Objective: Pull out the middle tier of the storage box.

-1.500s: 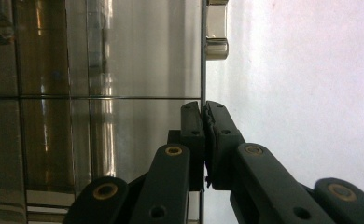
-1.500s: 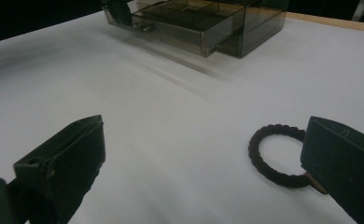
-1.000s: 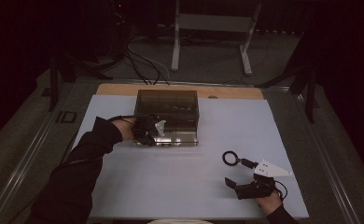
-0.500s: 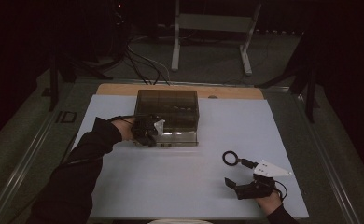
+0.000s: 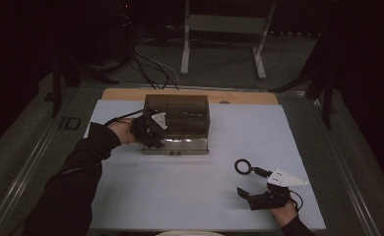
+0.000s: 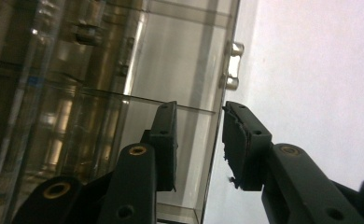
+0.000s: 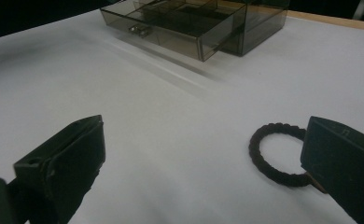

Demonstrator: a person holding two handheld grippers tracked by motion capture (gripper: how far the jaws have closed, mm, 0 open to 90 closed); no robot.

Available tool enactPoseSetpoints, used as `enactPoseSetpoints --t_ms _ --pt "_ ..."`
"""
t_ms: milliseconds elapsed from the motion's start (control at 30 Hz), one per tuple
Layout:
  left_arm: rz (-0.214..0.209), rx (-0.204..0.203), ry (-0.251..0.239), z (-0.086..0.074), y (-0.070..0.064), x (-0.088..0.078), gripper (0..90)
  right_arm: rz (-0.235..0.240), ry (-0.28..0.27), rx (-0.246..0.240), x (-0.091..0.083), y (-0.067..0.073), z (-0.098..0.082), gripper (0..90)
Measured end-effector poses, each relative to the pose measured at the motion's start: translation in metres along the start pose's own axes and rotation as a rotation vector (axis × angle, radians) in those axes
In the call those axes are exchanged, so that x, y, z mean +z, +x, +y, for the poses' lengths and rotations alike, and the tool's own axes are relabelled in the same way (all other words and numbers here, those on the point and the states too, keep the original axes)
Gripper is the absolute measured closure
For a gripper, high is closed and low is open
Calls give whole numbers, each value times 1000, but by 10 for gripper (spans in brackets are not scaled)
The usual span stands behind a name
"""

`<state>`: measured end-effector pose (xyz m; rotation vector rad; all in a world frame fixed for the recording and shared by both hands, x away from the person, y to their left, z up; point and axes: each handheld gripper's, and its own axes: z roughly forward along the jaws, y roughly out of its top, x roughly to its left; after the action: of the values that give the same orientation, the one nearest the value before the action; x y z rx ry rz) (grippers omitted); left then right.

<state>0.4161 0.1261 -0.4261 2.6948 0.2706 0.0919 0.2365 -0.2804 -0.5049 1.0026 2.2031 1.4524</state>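
Since a second ago, little has shifted: the left tool (image 5: 150, 132) has crept slightly along the front of the smoky plastic box (image 5: 177, 109), and its drawer (image 7: 171, 29) now stands pulled out a short way, as the right gripper view shows. The right tool (image 5: 251, 196) has stayed where it was, low on the desk (image 5: 200, 196) near the person's edge.

In the left gripper view the left tool (image 6: 199, 140) has its jaws parted a little, straddling the drawer's clear front wall (image 6: 203, 140), one jaw inside and one outside; a gap shows on both sides, so it is released rather than clenched. The small metal knob (image 6: 234, 65) sits farther along that wall, untouched.

The right tool (image 7: 203, 168) is wide open and holds nothing. The black hair tie (image 7: 276, 154) lies flat on the desk just beside its right-hand jaw, well apart from the box; in the high view the tie (image 5: 242, 167) rests just ahead of that tool.

By my reading, the step in hand is opening the drawer to receive the tie. The next move calls for the left tool to draw the drawer out further or steady it, while the right tool closes on the tie's rim, lifts it and carries it across to an open compartment.
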Motion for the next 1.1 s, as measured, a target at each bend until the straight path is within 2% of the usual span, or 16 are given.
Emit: enactPoseSetpoints --t_ms 200,300,400,467,533,600,667,700,733,800,833,900,933,1000,1033,1100 --pt "39 -75 -68 -6 1 -13 537 -1 1 -2 0 1 0 0" --pt "55 -134 -98 -10 3 -20 453 -1 2 -4 1 1 0 0" --pt "73 -204 -139 -13 4 -29 330 -1 2 -3 1 1 0 0" --pt "84 -232 -153 -15 4 -33 216 -1 3 -3 0 1 0 0" --pt "94 -240 -160 -18 4 -36 141 -3 3 -5 1 1 0 0" --pt "114 -251 -141 -22 3 -38 34 -3 3 -4 0 1 0 0" --pt "113 -288 -148 -27 4 -38 6 -2 3 -3 0 1 0 0" --pt "133 -307 -153 -31 4 -39 6 -3 2 -3 0 1 0 0" --pt "131 -322 -165 -35 4 -40 6 -2 1 -2 0 1 0 0" --pt "161 -341 -206 -44 3 -42 6 -4 3 -3 0 1 0 0" --pt "158 -356 -220 -48 2 -43 6 -4 1 -3 0 1 0 0" --pt "196 -373 -244 -56 0 -45 6 -3 1 -2 0 0 0 0" --pt "232 -373 -251 -60 -2 -45 6 -3 2 -1 1 0 0 0" --pt "280 -370 -243 -65 -6 -44 6 -4 4 -4 1 1 0 0" --pt "280 -389 -237 -68 -7 -43 6 -5 4 -3 1 1 0 0" --pt "264 -428 -259 -74 -10 -43 6 -5 6 -4 1 1 0 0"
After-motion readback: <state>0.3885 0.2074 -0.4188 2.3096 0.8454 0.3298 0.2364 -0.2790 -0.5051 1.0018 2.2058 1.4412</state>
